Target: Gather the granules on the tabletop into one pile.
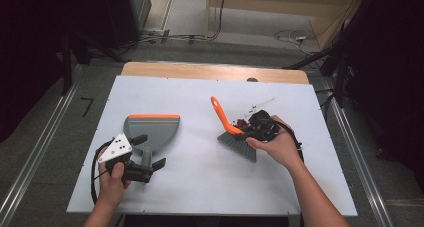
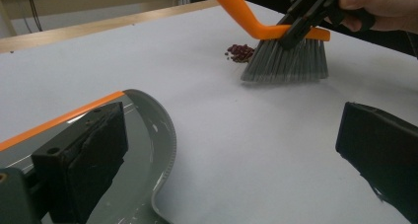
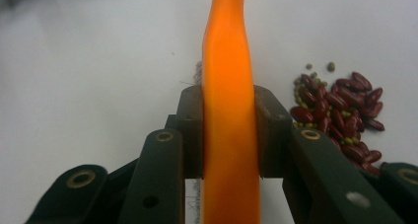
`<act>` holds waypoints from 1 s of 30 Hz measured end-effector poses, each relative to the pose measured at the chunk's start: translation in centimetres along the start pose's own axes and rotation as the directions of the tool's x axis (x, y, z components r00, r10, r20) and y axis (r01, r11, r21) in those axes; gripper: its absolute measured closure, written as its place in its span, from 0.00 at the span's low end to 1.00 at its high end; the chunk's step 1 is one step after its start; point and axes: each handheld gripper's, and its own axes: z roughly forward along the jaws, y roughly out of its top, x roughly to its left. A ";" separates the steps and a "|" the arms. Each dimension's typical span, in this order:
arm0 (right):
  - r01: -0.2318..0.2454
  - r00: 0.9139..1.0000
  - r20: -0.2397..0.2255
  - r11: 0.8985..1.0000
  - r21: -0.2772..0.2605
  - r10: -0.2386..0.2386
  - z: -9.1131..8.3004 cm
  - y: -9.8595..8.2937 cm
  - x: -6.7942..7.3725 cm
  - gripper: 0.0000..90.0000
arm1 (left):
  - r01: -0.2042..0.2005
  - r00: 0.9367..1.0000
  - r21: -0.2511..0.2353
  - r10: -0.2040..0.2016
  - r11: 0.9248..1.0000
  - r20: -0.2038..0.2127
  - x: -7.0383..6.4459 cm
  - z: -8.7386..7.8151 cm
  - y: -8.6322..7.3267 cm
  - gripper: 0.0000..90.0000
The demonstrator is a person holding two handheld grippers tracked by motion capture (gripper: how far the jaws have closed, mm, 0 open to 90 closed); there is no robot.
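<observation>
With the right gripper clamped on the brush beside the beans, and the left gripper spread wide around the dustpan handle, sweeping seems ready; next, grip the dustpan.

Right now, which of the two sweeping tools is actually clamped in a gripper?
The brush: the right gripper fingers are shut on its orange handle. The grey dustpan lies flat, with the left gripper open around its handle.
</observation>
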 end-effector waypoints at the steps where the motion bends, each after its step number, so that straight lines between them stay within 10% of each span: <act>1: -0.008 1.000 0.013 1.000 0.007 0.007 0.1 -0.1 -0.2 0.76 | 0.002 1.000 0.000 -0.002 1.000 -0.001 0.0 0.0 0.0 0.00; 8: -0.063 0.987 0.146 0.996 -0.060 0.071 -1.4 -0.7 -2.0 0.76 | 0.003 1.000 -0.003 -0.003 1.000 0.000 0.2 0.0 0.0 0.00; 30: -0.161 0.968 0.144 0.952 -0.262 0.204 -8.5 -7.4 -0.7 0.76 | 0.049 0.999 -0.066 -0.049 0.997 0.002 0.5 -1.2 0.1 0.00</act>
